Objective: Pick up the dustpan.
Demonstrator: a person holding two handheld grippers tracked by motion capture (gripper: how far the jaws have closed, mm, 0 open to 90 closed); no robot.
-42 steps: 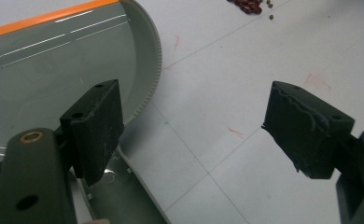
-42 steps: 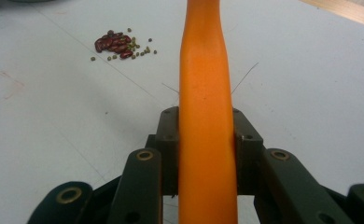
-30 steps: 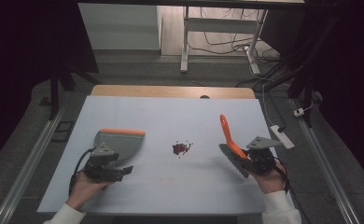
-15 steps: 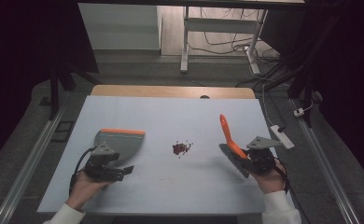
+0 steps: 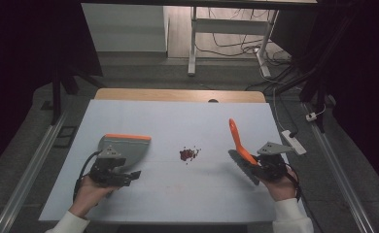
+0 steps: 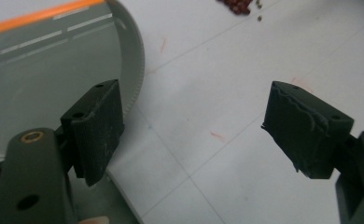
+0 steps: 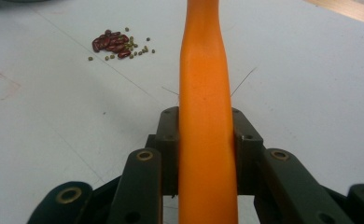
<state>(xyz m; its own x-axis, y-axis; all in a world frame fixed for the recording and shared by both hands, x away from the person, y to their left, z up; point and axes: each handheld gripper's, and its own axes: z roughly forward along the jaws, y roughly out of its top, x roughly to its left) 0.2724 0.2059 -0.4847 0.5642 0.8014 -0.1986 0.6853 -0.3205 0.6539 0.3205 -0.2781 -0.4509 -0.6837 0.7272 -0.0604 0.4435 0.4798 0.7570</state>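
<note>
Orange brush handle [image 7: 203,93] inside right gripper [image 7: 207,135]

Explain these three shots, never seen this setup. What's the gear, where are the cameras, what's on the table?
No robot here: a person holds a two-jaw tool in each hand. The high view looks down on the white table; the other two cameras ride on the tools, looking along their jaws. The left tool is open, next to a grey dustpan with an orange edge. The right tool is shut on the orange handle of a brush. Between them lies a small pile of red beans with a few tiny greenish seeds.
</note>
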